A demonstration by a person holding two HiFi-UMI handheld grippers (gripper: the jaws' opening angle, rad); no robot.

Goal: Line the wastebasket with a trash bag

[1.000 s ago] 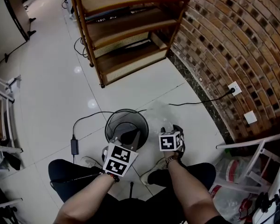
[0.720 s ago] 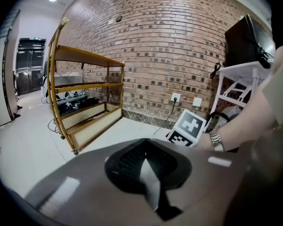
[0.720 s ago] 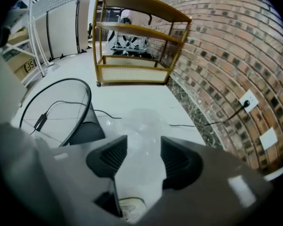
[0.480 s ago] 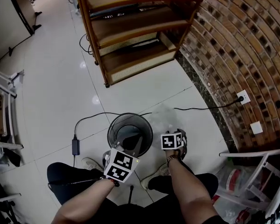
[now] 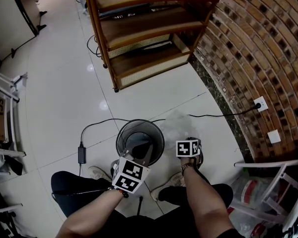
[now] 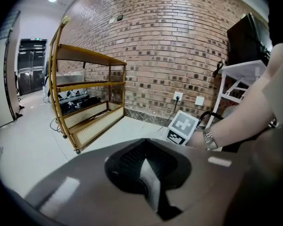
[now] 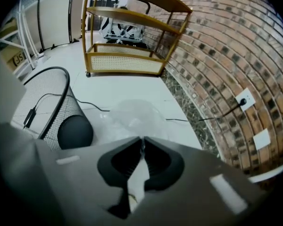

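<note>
Looking down from my head, I am seeing the wastebasket (image 5: 131,129) standing upright on the pale floor between my knees, its mouth open and unlined. The trash bag (image 5: 176,125) is lying as a crumpled clear heap just beside its right wall, so loosely bunched that I am not making out any long axis. My right gripper (image 5: 188,142) is reaching steeply down onto the near edge of that heap, while my left gripper (image 5: 143,155) is hovering at the near rim of the basket, so the right hand is clearly the nearer one to the bag. In the left gripper view, my left claw (image 6: 144,149) is showing its jaws clenched together with nothing I can make out between them, and it is pointing past the basket toward the wooden shelf (image 6: 89,102). In the right gripper view, my right claw (image 7: 142,145) has just been closing, and the pads appear to be pinching a thin fold of the film, the rest of the bag (image 7: 132,114) spreading straight ahead. The basket (image 7: 42,107) is sitting to the left of the jaws, so I am judging that the bag needs lifting and carrying leftward over the mouth.
</note>
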